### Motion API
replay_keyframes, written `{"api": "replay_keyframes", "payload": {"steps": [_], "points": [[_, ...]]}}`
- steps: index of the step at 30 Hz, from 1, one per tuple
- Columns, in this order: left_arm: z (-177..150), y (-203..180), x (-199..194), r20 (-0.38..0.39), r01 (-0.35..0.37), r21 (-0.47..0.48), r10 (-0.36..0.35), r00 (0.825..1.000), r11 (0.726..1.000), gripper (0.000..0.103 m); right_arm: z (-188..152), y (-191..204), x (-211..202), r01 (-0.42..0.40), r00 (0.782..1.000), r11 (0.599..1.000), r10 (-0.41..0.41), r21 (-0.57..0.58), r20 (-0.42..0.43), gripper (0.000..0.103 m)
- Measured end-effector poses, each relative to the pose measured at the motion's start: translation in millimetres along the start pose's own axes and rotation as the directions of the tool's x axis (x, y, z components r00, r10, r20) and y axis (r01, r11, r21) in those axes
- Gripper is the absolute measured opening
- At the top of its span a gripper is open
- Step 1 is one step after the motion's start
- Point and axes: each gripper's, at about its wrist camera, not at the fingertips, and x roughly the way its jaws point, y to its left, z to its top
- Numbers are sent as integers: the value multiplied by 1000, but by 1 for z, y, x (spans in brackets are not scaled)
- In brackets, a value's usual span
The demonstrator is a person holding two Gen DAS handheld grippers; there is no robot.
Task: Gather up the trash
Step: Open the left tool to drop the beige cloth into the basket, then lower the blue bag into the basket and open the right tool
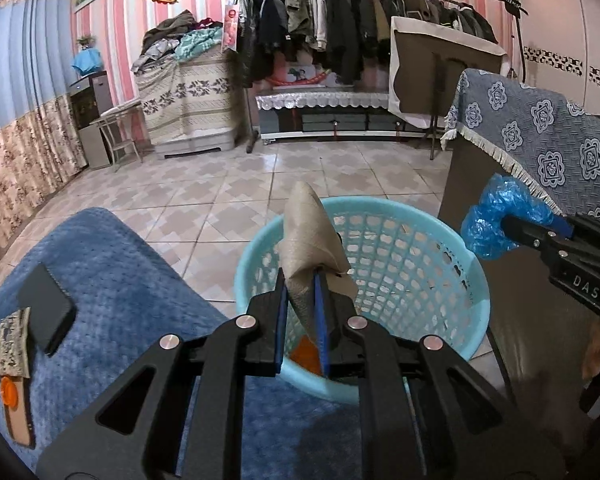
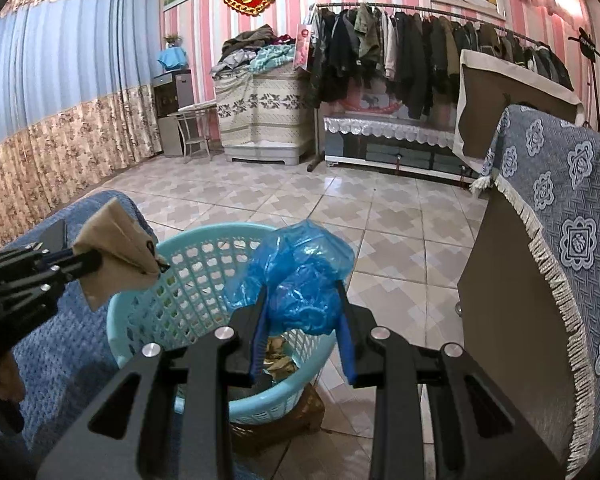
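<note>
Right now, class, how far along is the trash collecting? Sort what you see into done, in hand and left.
Done: scraps already lie in the bottom of the turquoise basket. In hand: the left tongs pinch a tan paper piece and the right tongs clamp a crumpled blue plastic bag, both over the basket. Left: dropping both in. Whether the items on the blue blanket are trash is unclear.

Basket (image 2: 148, 312) floor and contents largely hidden behind blue plastic wad (image 2: 300, 280)

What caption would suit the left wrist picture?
Left gripper holds crumpled brown paper above a turquoise basket; right gripper brings blue plastic.
</note>
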Motion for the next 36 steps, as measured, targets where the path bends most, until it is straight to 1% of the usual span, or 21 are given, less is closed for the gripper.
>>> {"api": "replay_keyframes", "payload": {"steps": [2, 4, 6, 8, 10, 12, 15, 18, 27, 32, 34, 36], "points": [[0, -2, 4, -2, 3, 2, -3, 1000, 1000, 22, -2, -1, 2, 2, 1000, 1000, -2, 3, -4, 30], [1, -1, 5, 1, -15, -2, 15, 1000, 1000, 48, -3, -2, 3, 3, 1000, 1000, -3, 3, -8, 30], [2, 3, 3, 16, -41, -5, 41, 999, 999, 59, -4, -2, 3, 5, 1000, 1000, -5, 1, -9, 30], [3, 7, -1, 28, -65, -4, 65, 997, 998, 66, -5, -2, 4, 4, 1000, 1000, -4, 3, -9, 30], [4, 15, -9, 54, -100, -20, 101, 993, 995, 83, -4, 0, 5, 1, 1000, 1000, -1, 2, -10, 30], [5, 23, -18, 85, -137, -36, 139, 987, 990, 89, -3, 5, 7, -3, 1000, 1000, 3, 1, -15, 30], [7, 35, -28, 107, -189, -43, 193, 975, 981, 93, -4, 13, 12, -12, 1000, 1000, 12, -4, -20, 30], [7, 51, -38, 118, -225, -79, 233, 965, 971, 97, -4, 23, 19, -21, 1000, 1000, 21, -10, -23, 30], [-2, 100, -56, 90, -285, -185, 305, 948, 940, 97, 1, 49, 42, -40, 999, 999, 39, -8, -33, 30], [-8, 117, -66, 90, -318, -209, 342, 935, 925, 97, 5, 63, 50, -42, 999, 999, 41, -29, -34, 31], [-8, 122, -69, 87, -323, -220, 348, 933, 921, 97, 4, 65, 51, -32, 999, 999, 31, -34, -26, 36], [-11, 127, -73, 86, -326, -229, 352, 932, 917, 97, 6, 66, 52, -38, 999, 999, 38, -28, -19, 50]]}}
